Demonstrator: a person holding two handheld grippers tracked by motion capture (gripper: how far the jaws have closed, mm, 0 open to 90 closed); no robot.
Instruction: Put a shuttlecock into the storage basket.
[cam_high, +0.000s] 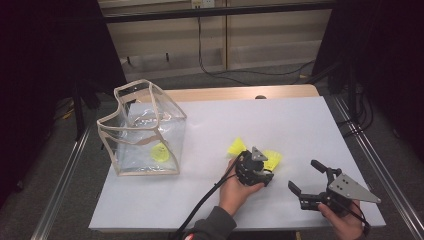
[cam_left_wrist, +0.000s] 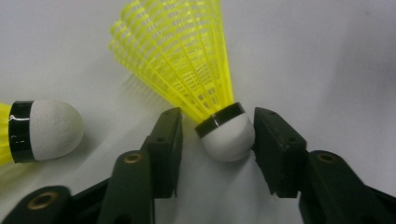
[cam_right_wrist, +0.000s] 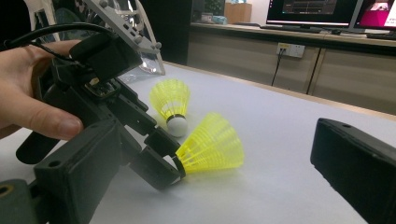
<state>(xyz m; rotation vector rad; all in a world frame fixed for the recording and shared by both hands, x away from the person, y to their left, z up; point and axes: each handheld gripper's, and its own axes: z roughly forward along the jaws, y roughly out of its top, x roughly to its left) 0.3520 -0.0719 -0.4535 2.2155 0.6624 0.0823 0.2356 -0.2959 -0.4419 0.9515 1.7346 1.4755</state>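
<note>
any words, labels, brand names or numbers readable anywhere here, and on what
No text can be read in these pictures.
Two monitors behind the table show lit windows, but the writing is too small and blurred to read.
The yellow shuttlecock between the left gripper's jaws has a plain black band, no print.
The clear bag, the right gripper's grey plate and the white table carry no lettering.
</note>
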